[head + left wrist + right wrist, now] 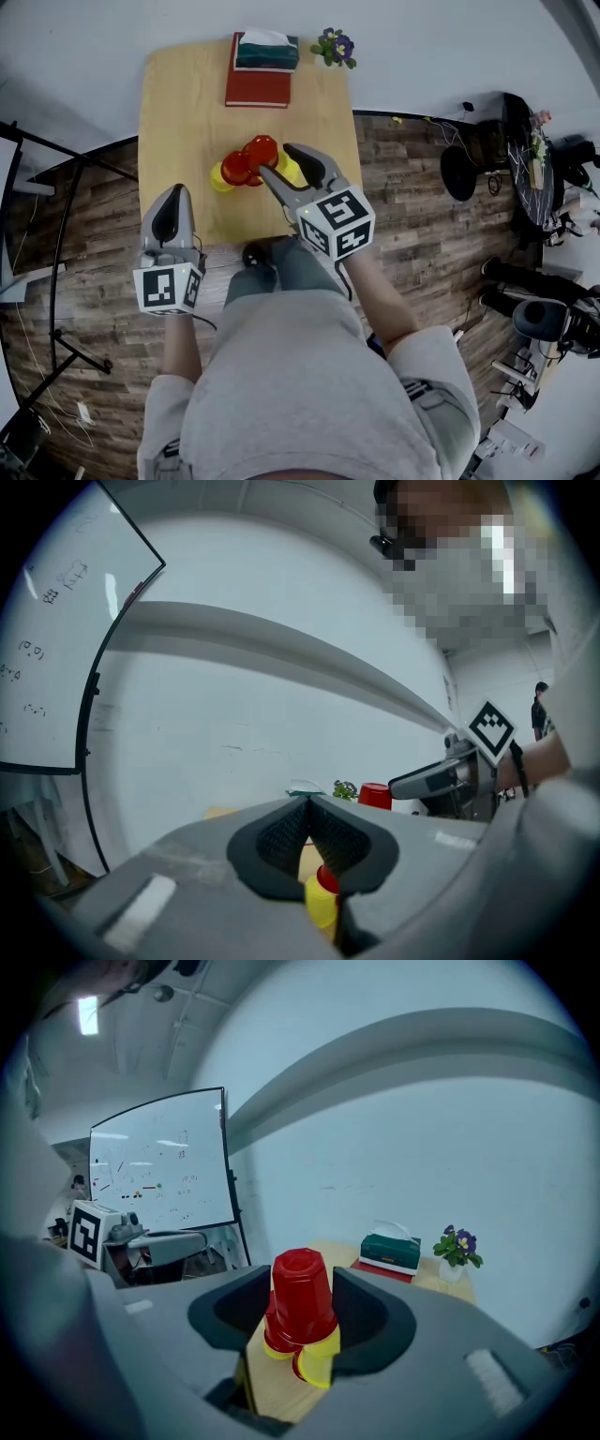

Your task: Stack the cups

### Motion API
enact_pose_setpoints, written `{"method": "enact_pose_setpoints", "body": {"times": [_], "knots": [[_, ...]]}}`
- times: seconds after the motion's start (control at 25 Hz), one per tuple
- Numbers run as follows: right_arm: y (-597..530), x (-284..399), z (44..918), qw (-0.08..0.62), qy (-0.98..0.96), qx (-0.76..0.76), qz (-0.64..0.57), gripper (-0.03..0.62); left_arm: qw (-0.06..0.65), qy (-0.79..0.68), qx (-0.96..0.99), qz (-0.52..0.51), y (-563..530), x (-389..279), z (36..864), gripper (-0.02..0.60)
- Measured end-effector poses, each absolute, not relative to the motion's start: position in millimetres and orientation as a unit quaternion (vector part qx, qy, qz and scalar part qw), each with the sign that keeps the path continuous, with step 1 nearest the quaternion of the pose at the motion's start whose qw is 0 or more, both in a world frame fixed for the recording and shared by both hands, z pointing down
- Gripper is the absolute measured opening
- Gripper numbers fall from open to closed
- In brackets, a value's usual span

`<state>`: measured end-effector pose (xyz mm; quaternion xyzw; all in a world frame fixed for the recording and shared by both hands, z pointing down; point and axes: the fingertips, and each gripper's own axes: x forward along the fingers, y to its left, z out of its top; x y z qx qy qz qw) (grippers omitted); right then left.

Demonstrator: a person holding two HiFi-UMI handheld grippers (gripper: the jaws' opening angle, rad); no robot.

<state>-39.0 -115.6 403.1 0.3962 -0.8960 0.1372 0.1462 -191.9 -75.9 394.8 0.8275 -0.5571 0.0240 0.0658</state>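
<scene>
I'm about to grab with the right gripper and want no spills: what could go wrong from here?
The red cup stands upside down, seemingly perched on the other cups. The open right gripper could squeeze it off-centre and tip the pile. A yellow cup sits close against it, so a jaw might snag it. The left gripper is shut and off by the near edge of the table, likely too far to steady anything.

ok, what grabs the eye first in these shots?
The red and yellow cups clustered in the middle of the table, an upturned red cup on top. The right gripper points at them with jaws apart, that red cup framed between them. The left gripper sits shut near the table's front edge.
</scene>
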Motion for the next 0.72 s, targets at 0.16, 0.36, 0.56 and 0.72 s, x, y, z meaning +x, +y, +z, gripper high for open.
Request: {"method": "enact_pose_setpoints", "body": {"times": [0.16,0.36,0.56,0.72], "knots": [[-107,-25,388,0.122,-0.891,0.425,0.104,0.142,0.057,-0.556,0.829,0.018,-74,-189,386,0.005],[-97,-5,374,0.099,-0.878,0.462,0.077,0.019,0.043,-0.562,0.826,0.010,-72,-188,373,0.005],[-87,20,360,0.071,-0.869,0.483,0.076,0.003,0.028,-0.571,0.820,-0.005,-64,-181,354,0.005],[-73,36,348,0.061,-0.868,0.489,0.058,0.002,0.019,-0.574,0.819,-0.017,-49,-170,339,0.005]]}}
